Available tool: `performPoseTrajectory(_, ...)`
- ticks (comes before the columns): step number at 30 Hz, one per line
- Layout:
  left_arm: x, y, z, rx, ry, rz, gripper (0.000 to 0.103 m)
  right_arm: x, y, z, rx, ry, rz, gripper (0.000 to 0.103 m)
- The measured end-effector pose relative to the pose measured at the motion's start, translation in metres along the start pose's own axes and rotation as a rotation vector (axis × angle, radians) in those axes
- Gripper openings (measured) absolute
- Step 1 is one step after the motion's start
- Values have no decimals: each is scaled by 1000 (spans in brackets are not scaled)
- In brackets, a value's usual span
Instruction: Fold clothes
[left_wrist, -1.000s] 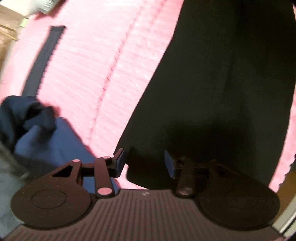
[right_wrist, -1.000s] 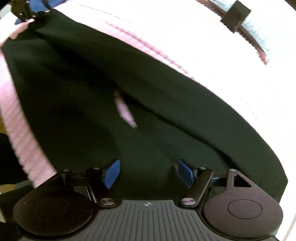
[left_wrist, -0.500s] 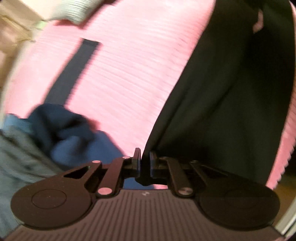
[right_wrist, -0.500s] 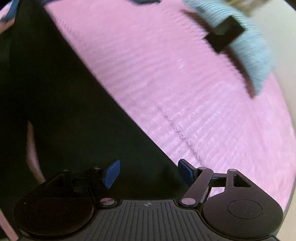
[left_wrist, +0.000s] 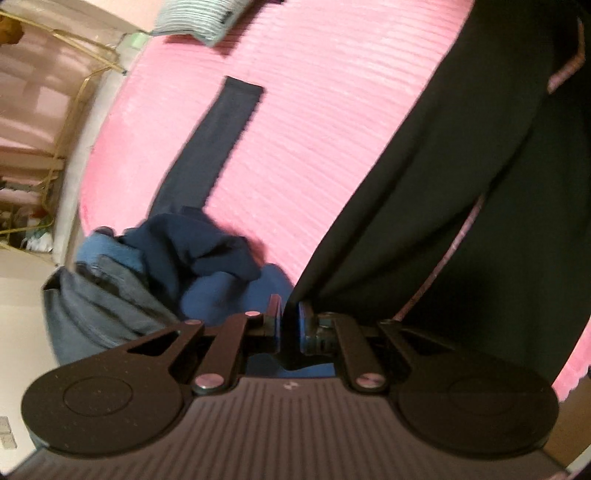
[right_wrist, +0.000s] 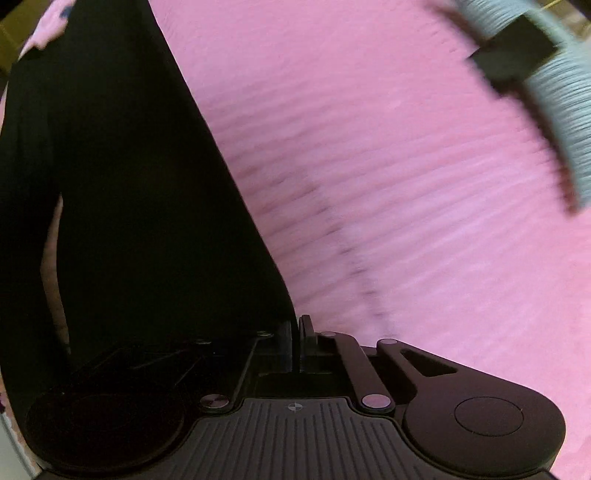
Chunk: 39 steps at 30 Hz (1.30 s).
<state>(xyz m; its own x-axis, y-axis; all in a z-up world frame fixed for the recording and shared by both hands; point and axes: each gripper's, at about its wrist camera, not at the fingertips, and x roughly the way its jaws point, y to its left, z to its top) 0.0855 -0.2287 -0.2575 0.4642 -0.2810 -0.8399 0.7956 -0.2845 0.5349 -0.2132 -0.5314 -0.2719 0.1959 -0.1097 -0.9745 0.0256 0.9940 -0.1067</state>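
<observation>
Both grippers, left (left_wrist: 290, 325) and right (right_wrist: 295, 345), pinch the black fabric garment (left_wrist: 461, 203) (over ribbed pink bedding (left_wrist: 314, 110)); thin grips risk slipping under uneven tension.

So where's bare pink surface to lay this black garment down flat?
Free: the pink cover between the black garment and the grey-blue knit; also the strip between the garment and the navy strap. Crowded: the near-left corner, with the navy pile and grey clothing.
</observation>
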Motion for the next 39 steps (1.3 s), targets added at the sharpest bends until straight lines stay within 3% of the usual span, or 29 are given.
performPoseTrajectory(3,-8,21,19,-42,-1,28,7,-19,-26,2,42,-35,-85,2)
performPoseTrajectory(6,10,44,47,-70,-35,63,7,-8,-46,6,106,-20,-150,5)
performPoseTrajectory(7,15,51,56,-79,-46,74,8,0,-52,7,137,-9,-171,17)
performPoseTrajectory(8,27,55,66,-85,-57,94,9,6,-55,10,158,7,-213,64)
performPoseTrajectory(9,39,58,75,-91,-69,115,13,8,-52,9,177,1,-261,84)
performPoseTrajectory(11,66,57,92,-93,-43,144,25,8,-43,5,226,-23,-313,84)
performPoseTrajectory(12,79,56,99,-90,-27,155,36,5,-35,0,273,-34,-295,84)
performPoseTrajectory(13,85,52,102,-79,-22,149,39,1,-30,0,307,-43,-279,84)
performPoseTrajectory(19,74,-2,68,14,-60,40,46,-22,50,-3,437,-104,-195,84)
performPoseTrajectory(23,85,-61,39,239,-57,8,46,-25,110,2,504,-111,-184,84)
performPoseTrajectory(30,139,-90,26,437,-110,52,32,-31,183,-25,646,-9,-236,84)
performPoseTrajectory(32,141,-89,23,452,-118,42,14,-39,197,-33,689,22,-254,84)
performPoseTrajectory(33,137,-88,21,442,-116,32,0,-44,204,-37,717,34,-268,84)
performPoseTrajectory(39,96,-89,-2,428,-100,-19,0,-80,205,-64,1023,9,-298,84)
